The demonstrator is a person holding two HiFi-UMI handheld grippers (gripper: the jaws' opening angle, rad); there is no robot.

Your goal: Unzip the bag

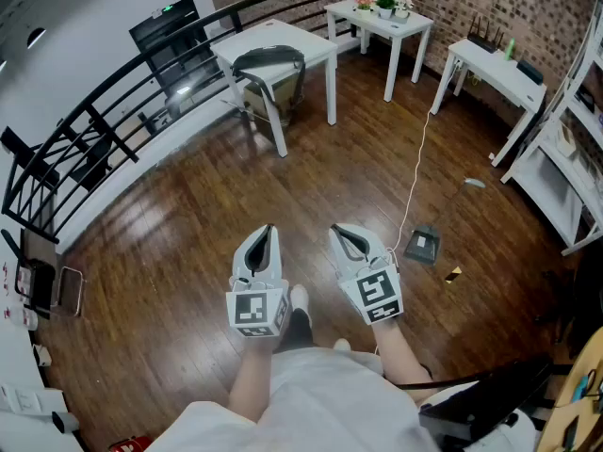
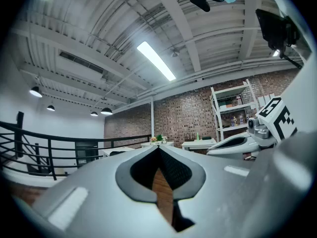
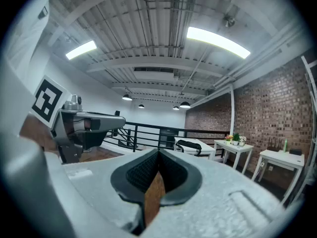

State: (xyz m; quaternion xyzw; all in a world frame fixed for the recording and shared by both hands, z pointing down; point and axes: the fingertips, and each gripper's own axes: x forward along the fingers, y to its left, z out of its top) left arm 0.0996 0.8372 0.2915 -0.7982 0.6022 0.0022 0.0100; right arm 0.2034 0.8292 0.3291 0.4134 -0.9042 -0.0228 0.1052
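Here, left gripper (image 1: 269, 230) and right gripper (image 1: 336, 231) both closed tip to tip, nothing between jaws, held side by side, apart, above wood floor (image 1: 179, 234). Bag (image 1: 268, 64) on white table (image 1: 313, 45), well ahead of both. Black railing (image 1: 113, 111) bounds left, white shelving (image 1: 565, 168) right. White cable (image 1: 415, 182) crosses open floor between.

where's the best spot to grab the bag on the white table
Probably the arched dark top of the bag, approached from the table's open near side, since it sits at that edge. The zip pull is too small to make out.
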